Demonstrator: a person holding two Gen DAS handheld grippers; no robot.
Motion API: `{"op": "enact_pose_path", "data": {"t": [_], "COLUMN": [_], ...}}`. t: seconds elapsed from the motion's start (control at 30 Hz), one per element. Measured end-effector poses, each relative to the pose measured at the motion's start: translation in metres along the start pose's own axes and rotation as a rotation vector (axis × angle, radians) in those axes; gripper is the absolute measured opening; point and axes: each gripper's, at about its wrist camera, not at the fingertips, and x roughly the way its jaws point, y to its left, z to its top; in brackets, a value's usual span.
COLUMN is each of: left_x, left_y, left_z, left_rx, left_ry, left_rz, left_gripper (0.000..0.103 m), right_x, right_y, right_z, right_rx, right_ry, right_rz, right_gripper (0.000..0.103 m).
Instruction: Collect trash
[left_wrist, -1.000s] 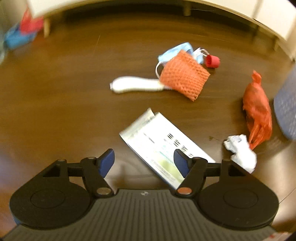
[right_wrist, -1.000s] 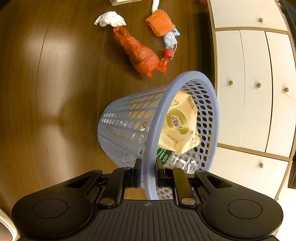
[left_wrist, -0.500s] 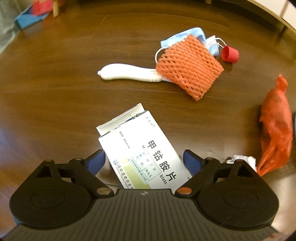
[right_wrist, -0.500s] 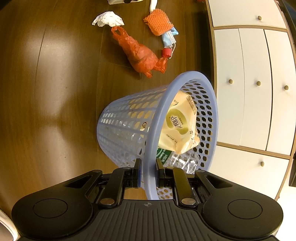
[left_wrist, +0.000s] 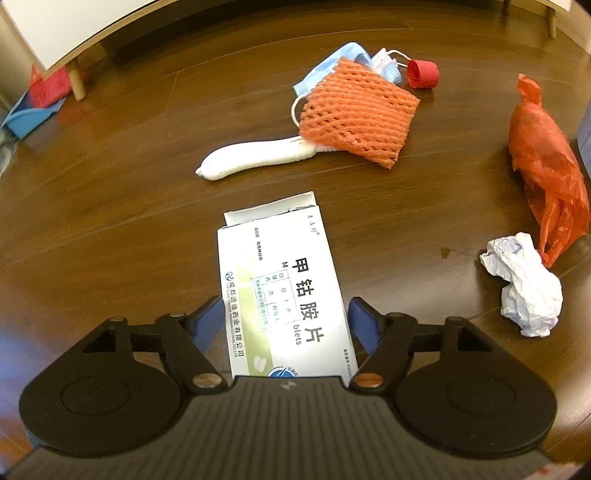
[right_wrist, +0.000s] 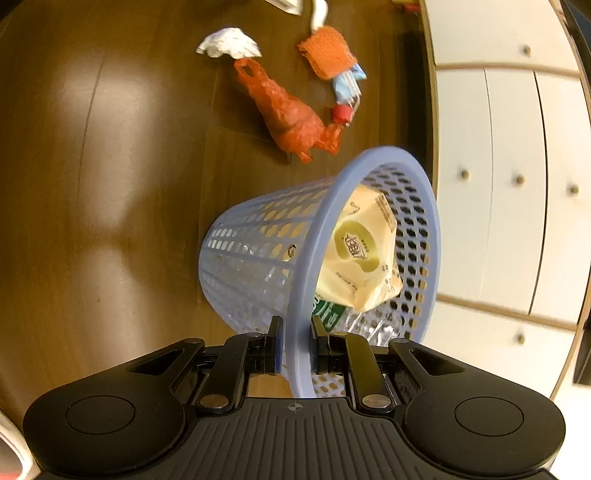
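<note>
A white medicine box (left_wrist: 280, 280) lies flat on the dark wood floor, and my left gripper (left_wrist: 286, 321) straddles it with both blue pads against its long edges. Beyond it lie a white tube (left_wrist: 255, 157), an orange foam net (left_wrist: 354, 118) over a blue face mask (left_wrist: 347, 59), a red cap (left_wrist: 423, 74), an orange plastic bag (left_wrist: 543, 166) and a crumpled tissue (left_wrist: 524, 284). My right gripper (right_wrist: 295, 347) is shut on the rim of a blue mesh basket (right_wrist: 258, 251), tilted, holding a yellow packet (right_wrist: 362, 254) and a clear bottle (right_wrist: 362, 321).
White drawer cabinets (right_wrist: 498, 147) stand close to the right of the basket. A furniture leg (left_wrist: 77, 79) and a blue dustpan (left_wrist: 29, 118) with something red sit at the far left. Bare floor (right_wrist: 92, 184) stretches left of the basket.
My left gripper has moved forward over the medicine box and its fingers have narrowed onto the box's edges. The right gripper and basket have tilted and shifted slightly.
</note>
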Motion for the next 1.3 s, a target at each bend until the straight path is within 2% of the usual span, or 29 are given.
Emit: {"op": "enact_pose_path", "data": {"t": [0.13, 0.27, 0.37, 0.7, 0.73, 0.77, 0.8, 0.9, 0.97, 1.03, 1.07, 1.1, 1.13, 1.17, 1.2, 1.3], "left_x": [0.000, -0.002, -0.003, -0.003, -0.005, -0.010, -0.014, -0.019, -0.017, -0.021, -0.025, -0.030, -0.035, -0.037, -0.037, -0.024], "left_y": [-0.001, 0.000, 0.004, 0.006, 0.006, 0.004, 0.002, 0.008, 0.010, 0.016, 0.019, 0.022, 0.024, 0.025, 0.027, 0.032], "left_z": [-0.001, -0.004, -0.005, -0.002, -0.003, -0.004, -0.003, 0.003, 0.003, 0.000, 0.000, -0.001, -0.001, 0.000, 0.001, 0.005], "left_rx": [0.026, 0.056, 0.051, 0.097, 0.099, 0.112, 0.128, 0.064, 0.054, 0.030, 0.020, 0.025, 0.046, 0.076, 0.102, 0.130], "left_ry": [-0.018, -0.025, -0.026, -0.016, -0.021, -0.051, -0.058, -0.036, -0.020, -0.042, -0.054, -0.075, -0.107, -0.123, -0.125, -0.086], "left_rz": [-0.003, -0.019, -0.035, -0.061, -0.058, -0.066, -0.069, -0.135, -0.141, -0.167, -0.173, -0.182, -0.181, -0.170, -0.154, -0.141], "left_gripper": [0.067, 0.067, 0.067, 0.065, 0.058, 0.025, 0.000, 0.000, 0.000, 0.016, 0.044, 0.063, 0.070, 0.082, 0.088, 0.089], "right_x": [-0.008, -0.020, -0.024, -0.026, -0.024, -0.023, -0.023, -0.021, -0.021, -0.021, -0.021, -0.020, -0.020, -0.020, -0.019, -0.018], "right_y": [0.006, 0.013, 0.017, 0.023, 0.022, 0.021, 0.021, 0.020, 0.021, 0.022, 0.022, 0.022, 0.022, 0.021, 0.020, 0.018], "right_z": [0.006, 0.013, 0.018, 0.020, 0.021, 0.021, 0.022, 0.022, 0.021, 0.020, 0.020, 0.020, 0.020, 0.020, 0.021, 0.022], "right_rx": [-0.041, -0.067, -0.072, -0.103, -0.103, -0.101, -0.105, -0.106, -0.108, -0.105, -0.104, -0.104, -0.103, -0.100, -0.097, -0.087], "right_ry": [-0.039, -0.097, -0.116, -0.121, -0.121, -0.121, -0.119, -0.118, -0.114, -0.114, -0.115, -0.115, -0.117, -0.120, -0.121, -0.122], "right_rz": [0.004, 0.059, 0.068, 0.089, 0.089, 0.089, 0.085, 0.083, 0.079, 0.081, 0.081, 0.084, 0.083, 0.081, 0.081, 0.076], "right_gripper": [0.010, 0.009, 0.010, 0.010, 0.010, 0.010, 0.010, 0.010, 0.010, 0.010, 0.010, 0.010, 0.010, 0.010, 0.010, 0.010]}}
